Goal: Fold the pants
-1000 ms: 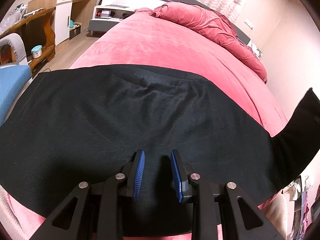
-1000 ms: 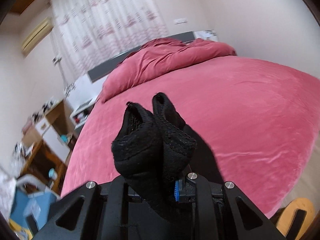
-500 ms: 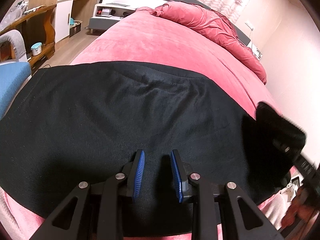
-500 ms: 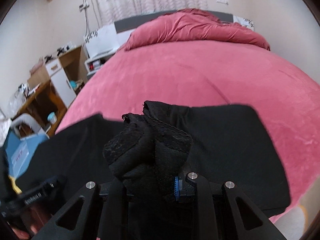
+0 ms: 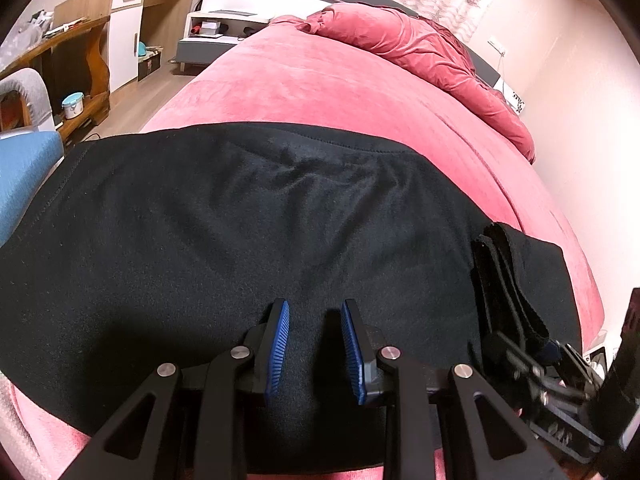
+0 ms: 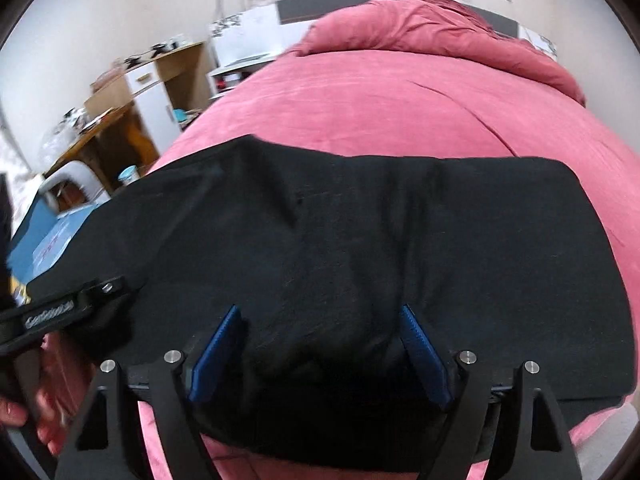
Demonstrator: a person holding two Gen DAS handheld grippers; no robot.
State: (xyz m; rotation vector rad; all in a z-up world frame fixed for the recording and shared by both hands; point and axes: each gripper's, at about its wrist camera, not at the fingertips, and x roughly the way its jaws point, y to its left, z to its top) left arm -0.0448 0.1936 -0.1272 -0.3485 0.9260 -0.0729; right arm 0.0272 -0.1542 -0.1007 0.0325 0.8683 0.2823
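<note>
Right tool letting go of the folded pants

The right tool [image 6: 318, 354] is opening over black cloth it clamped 1 second ago; the left tool [image 5: 314, 354] sits part-open, gripping nothing. The pants [image 5: 256, 240] lie doubled across the pink bed [image 5: 340, 92], the raised leg now down. Soft and limp, they're best pinched at a hem.

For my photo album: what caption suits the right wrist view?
Right claw opening over black pants laid on a pink bed.
</note>
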